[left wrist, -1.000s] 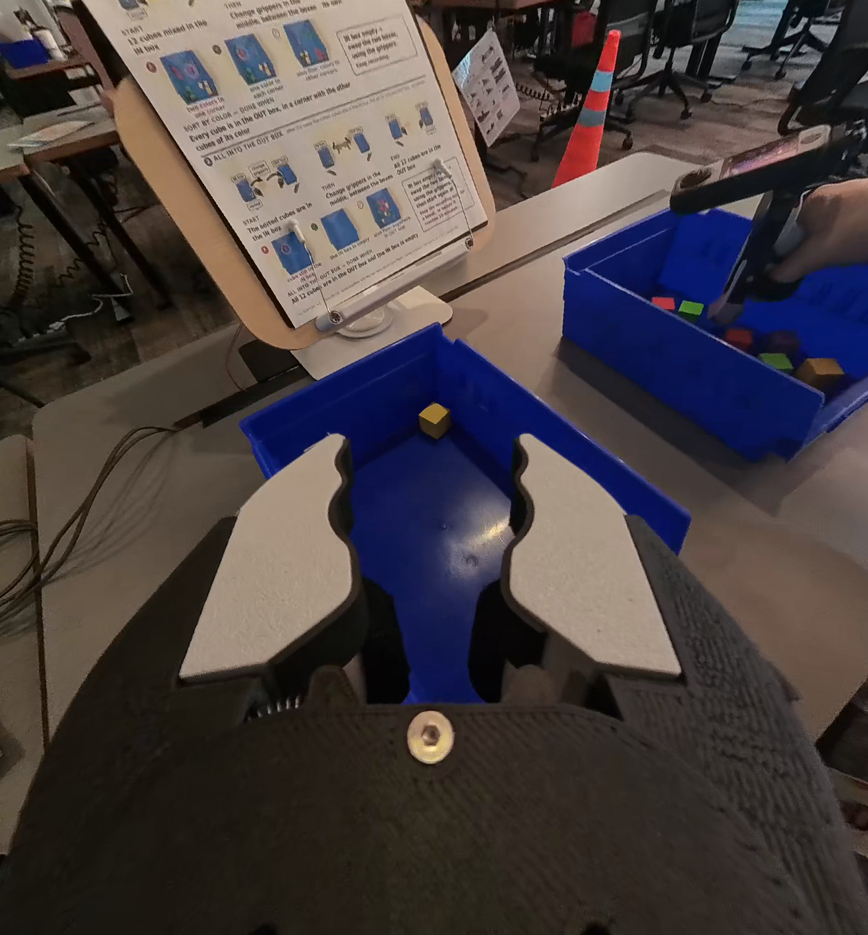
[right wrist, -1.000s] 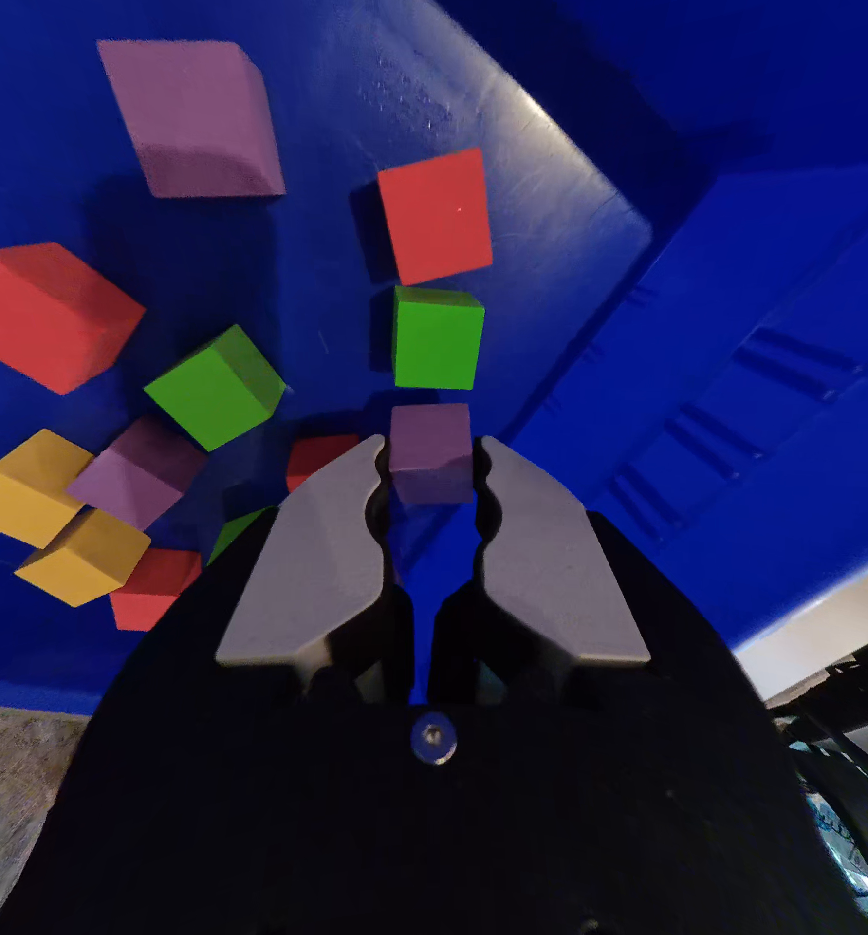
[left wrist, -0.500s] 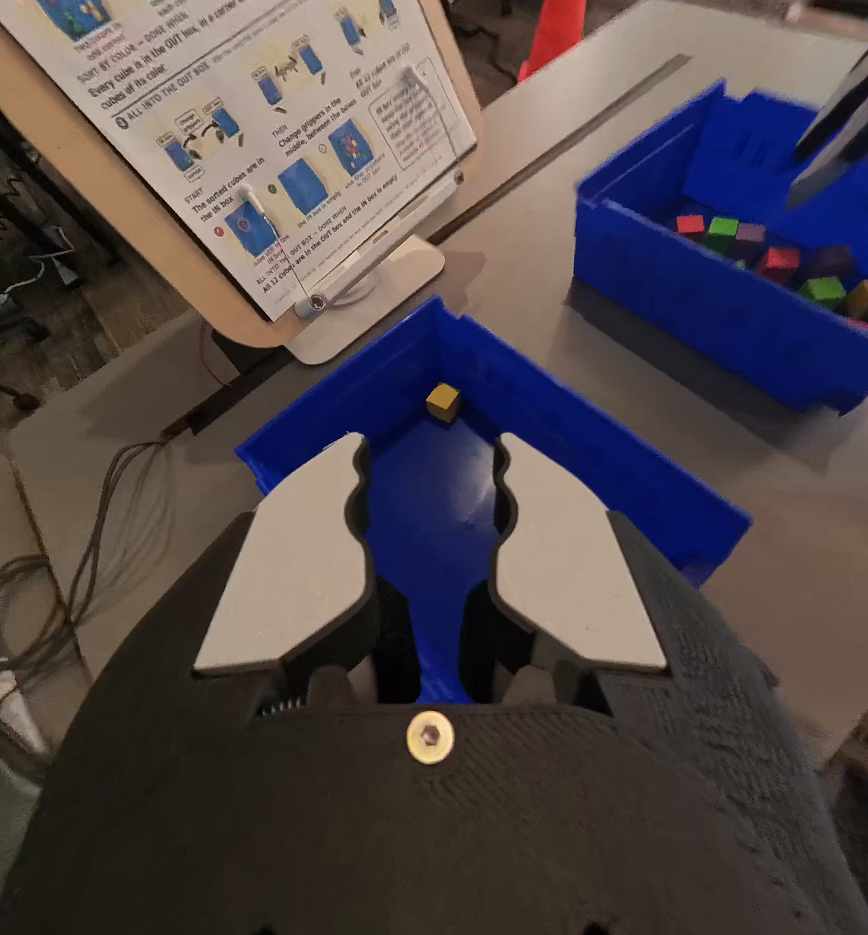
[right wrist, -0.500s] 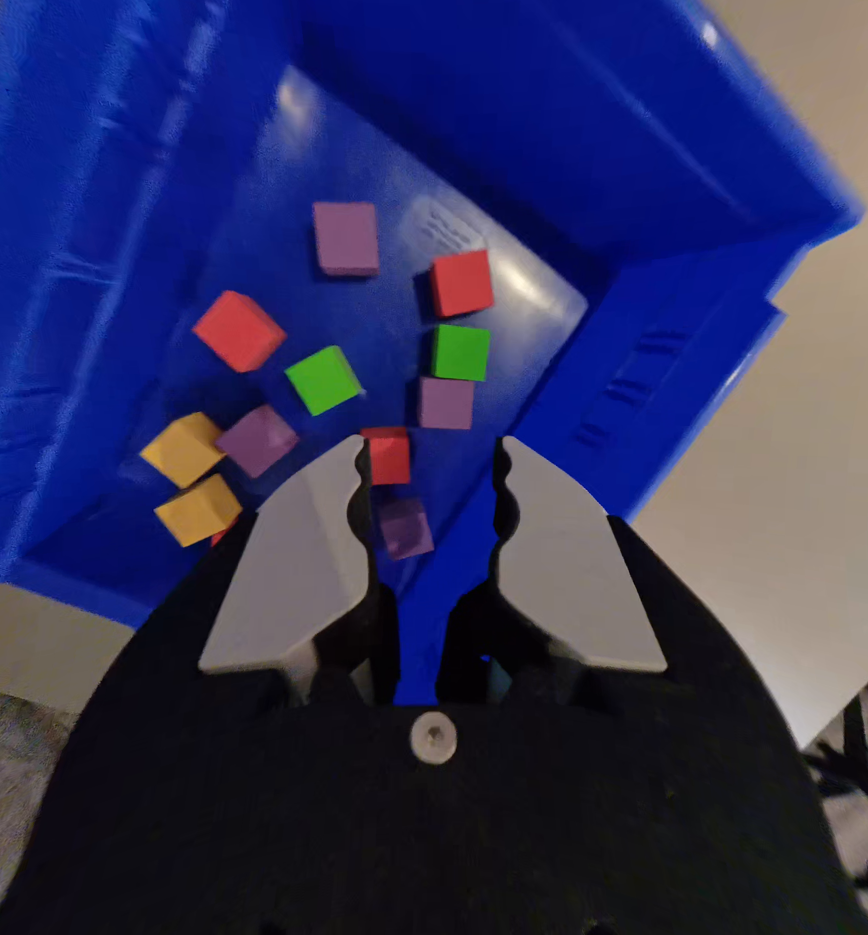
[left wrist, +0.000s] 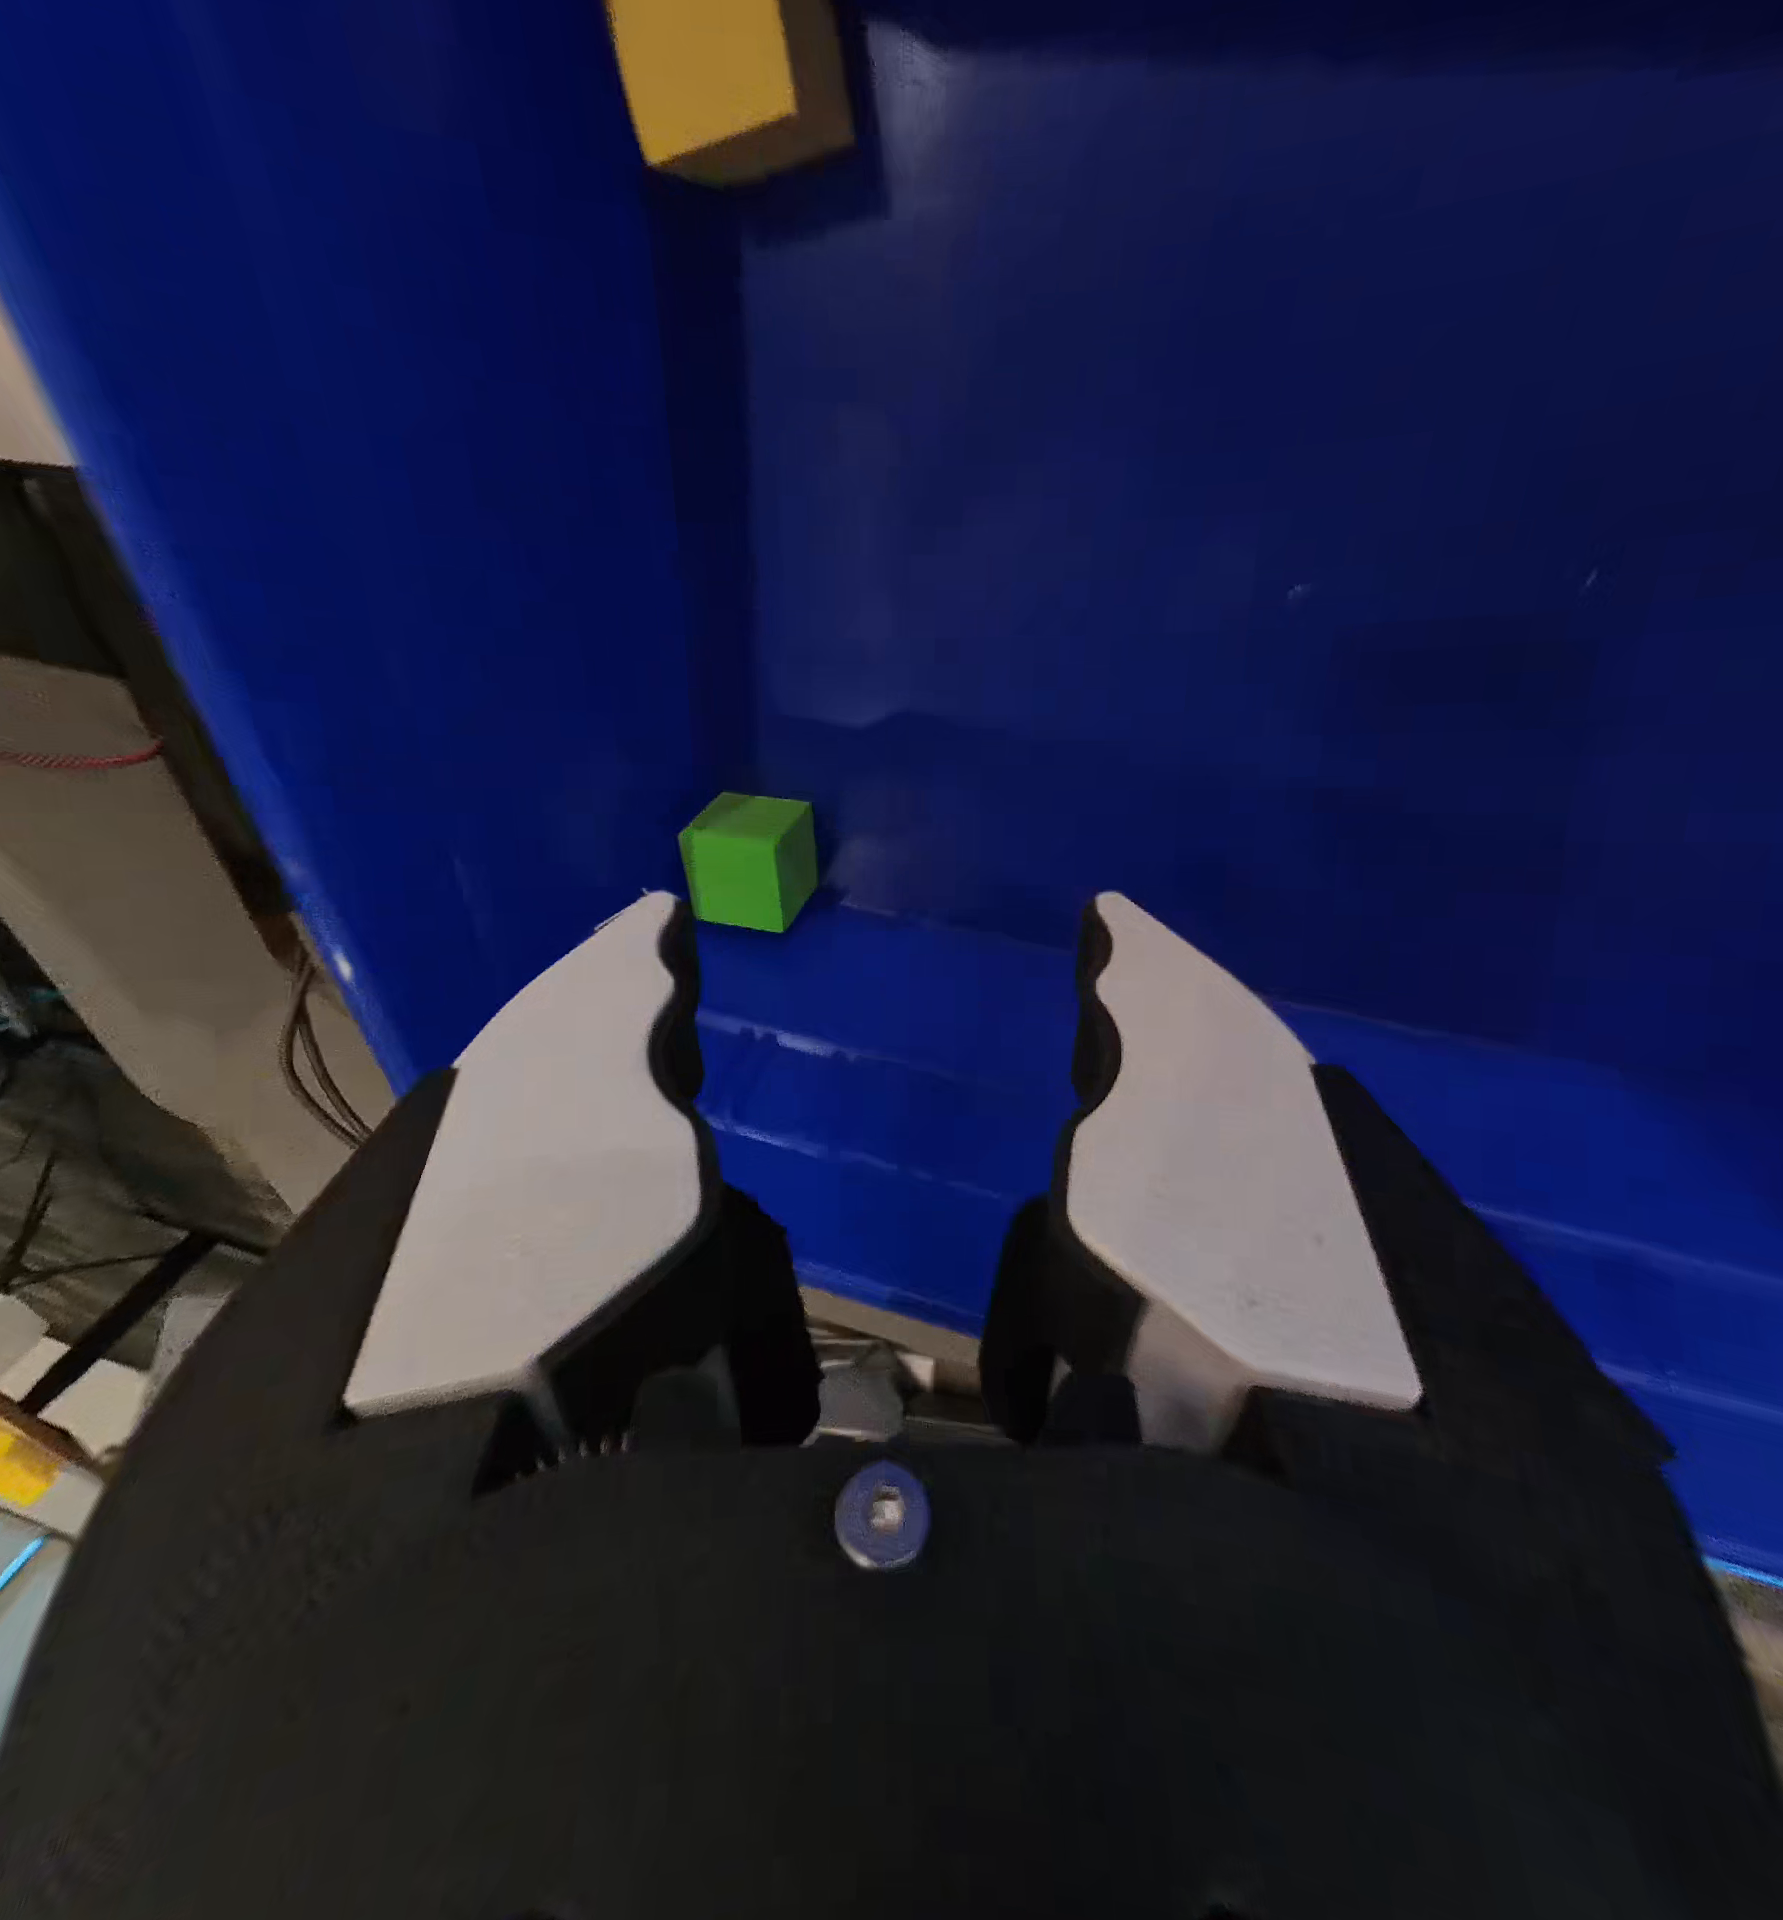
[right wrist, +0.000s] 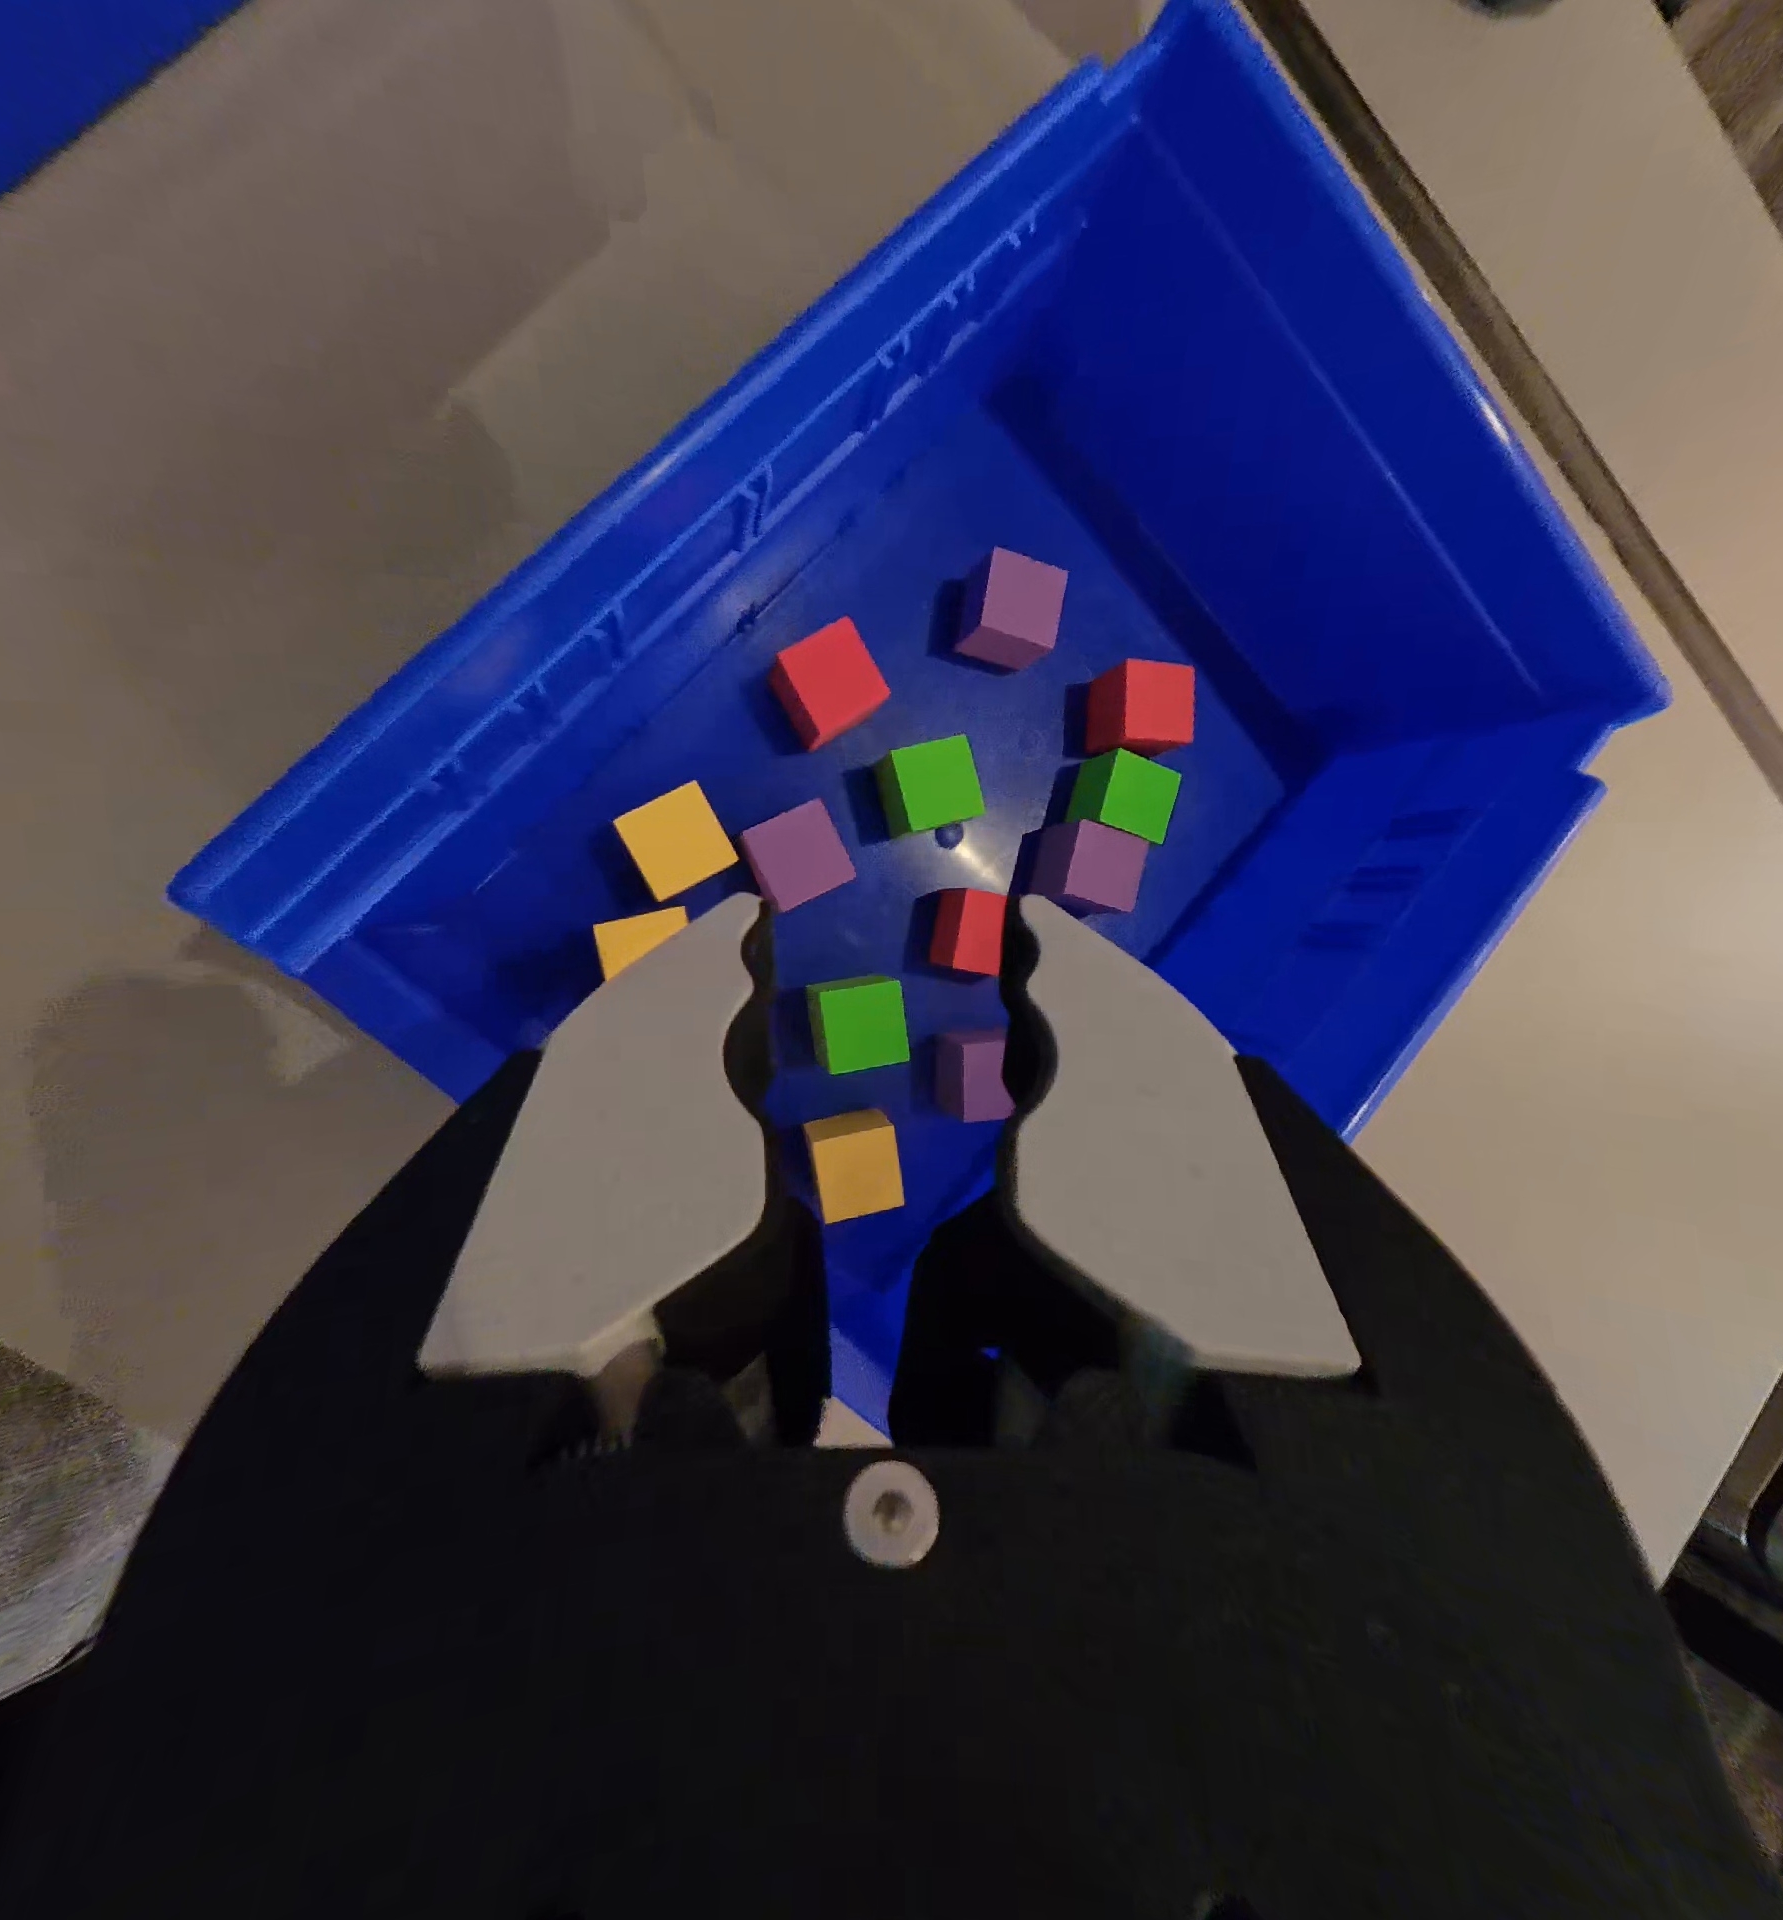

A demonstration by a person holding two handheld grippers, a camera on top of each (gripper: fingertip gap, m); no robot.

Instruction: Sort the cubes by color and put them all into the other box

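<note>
In the left wrist view, a blue plastic bin is seen holding a green cube in its near left corner and a yellow cube farther along the wall; the left gripper is spread wide and empty just beside the green cube. Only in the right wrist view is a second blue bin shown on the grey table, filled with scattered red, green, purple and yellow cubes, above which the right gripper is held parted and empty.
</note>
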